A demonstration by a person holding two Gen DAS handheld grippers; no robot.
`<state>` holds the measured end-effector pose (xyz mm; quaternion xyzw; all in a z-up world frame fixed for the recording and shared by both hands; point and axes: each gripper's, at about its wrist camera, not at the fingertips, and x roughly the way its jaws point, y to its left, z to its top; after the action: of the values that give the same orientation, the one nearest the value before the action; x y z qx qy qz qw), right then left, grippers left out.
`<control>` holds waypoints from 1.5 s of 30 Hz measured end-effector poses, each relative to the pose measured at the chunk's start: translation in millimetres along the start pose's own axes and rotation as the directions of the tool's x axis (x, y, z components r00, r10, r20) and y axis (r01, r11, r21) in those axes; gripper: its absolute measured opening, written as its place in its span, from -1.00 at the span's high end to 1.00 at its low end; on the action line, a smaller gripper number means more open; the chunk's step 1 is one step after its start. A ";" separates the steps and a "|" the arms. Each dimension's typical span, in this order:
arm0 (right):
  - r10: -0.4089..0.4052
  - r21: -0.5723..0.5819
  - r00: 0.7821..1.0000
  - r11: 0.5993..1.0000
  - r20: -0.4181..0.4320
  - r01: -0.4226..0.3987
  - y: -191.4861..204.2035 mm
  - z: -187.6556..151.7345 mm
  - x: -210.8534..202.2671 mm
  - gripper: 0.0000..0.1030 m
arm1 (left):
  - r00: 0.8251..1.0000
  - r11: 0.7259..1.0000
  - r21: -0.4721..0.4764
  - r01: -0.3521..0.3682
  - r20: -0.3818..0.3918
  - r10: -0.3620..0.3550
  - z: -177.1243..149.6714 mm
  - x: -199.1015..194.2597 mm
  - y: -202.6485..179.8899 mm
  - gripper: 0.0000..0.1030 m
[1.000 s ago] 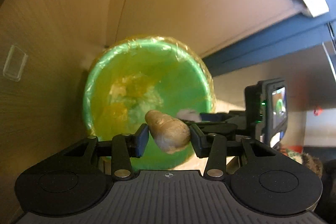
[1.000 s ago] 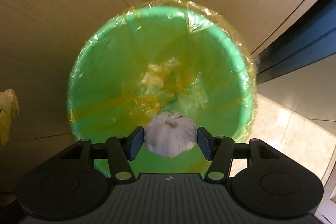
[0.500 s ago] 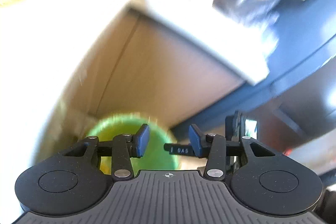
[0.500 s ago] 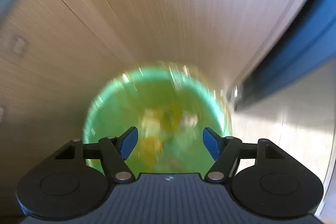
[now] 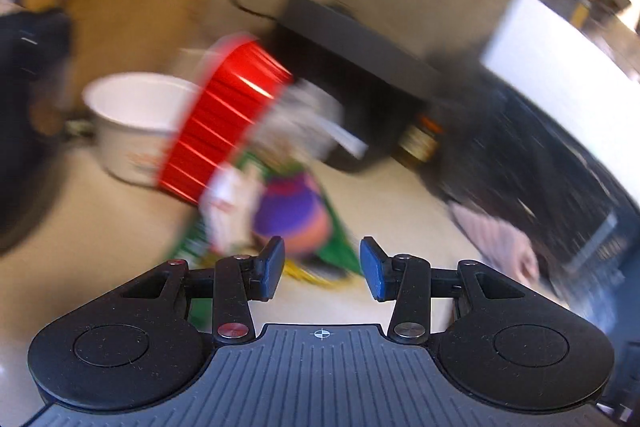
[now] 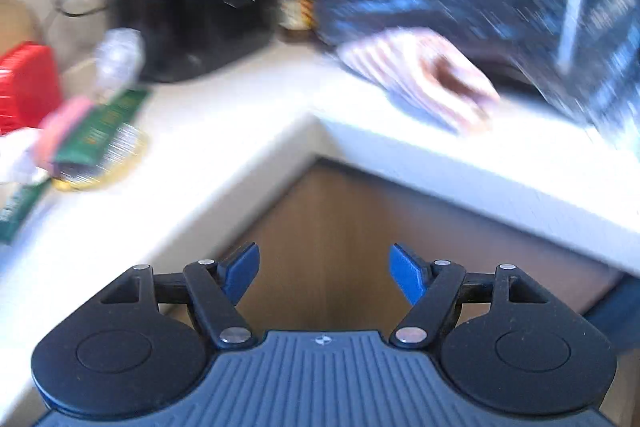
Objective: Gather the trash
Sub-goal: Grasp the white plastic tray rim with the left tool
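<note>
Both claws, left (image 5: 322, 269) and right (image 6: 324, 277), gape empty, the right having just been opening, and blurred litter at centre left of the table (image 5: 404, 211) risks a mis-aimed grab toppling the red cup (image 5: 224, 123).

Both your wrist cameras look down across the desk (image 6: 224, 155), sharing the red cup (image 5: 224, 123) and black appliance (image 6: 192, 11).
</note>
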<state>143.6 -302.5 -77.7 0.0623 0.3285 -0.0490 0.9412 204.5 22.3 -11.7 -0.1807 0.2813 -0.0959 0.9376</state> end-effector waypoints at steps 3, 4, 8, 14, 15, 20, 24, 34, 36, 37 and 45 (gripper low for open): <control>0.065 -0.058 0.997 0.996 0.035 -0.062 26.0 19.8 -5.3 -0.42 | 0.997 0.999 -0.014 -0.050 0.065 0.051 14.9 -8.7 13.3 0.10; 0.087 -0.080 0.995 0.993 0.046 -0.083 35.9 25.9 -4.4 -0.42 | 0.994 0.998 -0.010 -0.059 0.092 0.059 22.3 -10.7 16.0 0.10; 0.147 -0.157 0.986 0.979 0.084 -0.132 76.9 42.3 -2.5 -0.42 | 0.972 0.994 0.070 -0.087 0.223 0.070 61.7 -15.7 8.4 0.10; 0.210 -0.232 0.976 0.954 0.060 -0.191 112.2 45.0 1.4 -0.42 | 0.974 0.992 0.067 -0.108 0.209 0.091 129.3 28.3 8.5 0.10; 0.211 -0.232 0.976 0.953 0.048 -0.194 114.5 44.4 3.6 -0.42 | 0.980 0.990 0.067 -0.124 0.167 0.112 135.3 40.1 9.2 0.10; 0.185 -0.202 0.983 0.962 -0.014 -0.184 103.0 27.0 5.1 -0.42 | 0.993 0.993 0.051 -0.105 0.055 0.102 129.3 78.6 18.8 0.11; 0.152 -0.171 0.988 0.973 -0.028 -0.155 85.4 18.5 3.5 -0.42 | 1.000 0.998 0.064 -0.011 0.009 0.011 114.1 84.9 21.8 0.25; 0.168 -0.128 0.985 0.977 -0.026 -0.170 73.0 22.6 1.8 -0.42 | 0.959 0.976 0.117 0.185 -0.239 -0.153 49.9 58.0 24.0 0.56; 0.184 -0.139 0.983 0.973 -0.017 -0.185 77.0 26.6 0.7 -0.42 | 0.957 0.977 0.125 0.172 -0.258 -0.136 37.4 51.1 24.5 0.56; 0.191 -0.144 0.982 0.971 -0.010 -0.191 78.9 28.9 -0.4 -0.42 | 0.954 0.978 0.113 0.173 -0.266 -0.138 31.0 46.8 26.5 0.56; 0.293 -0.158 0.954 0.947 0.059 -0.281 95.0 62.2 -12.7 -0.44 | 0.943 0.989 0.084 0.120 -0.320 -0.087 -10.6 26.8 35.3 0.55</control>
<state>184.5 -217.4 -13.5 0.0378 0.2798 0.1105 0.9529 223.4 44.1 -47.1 -0.1292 0.4125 -0.1870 0.8821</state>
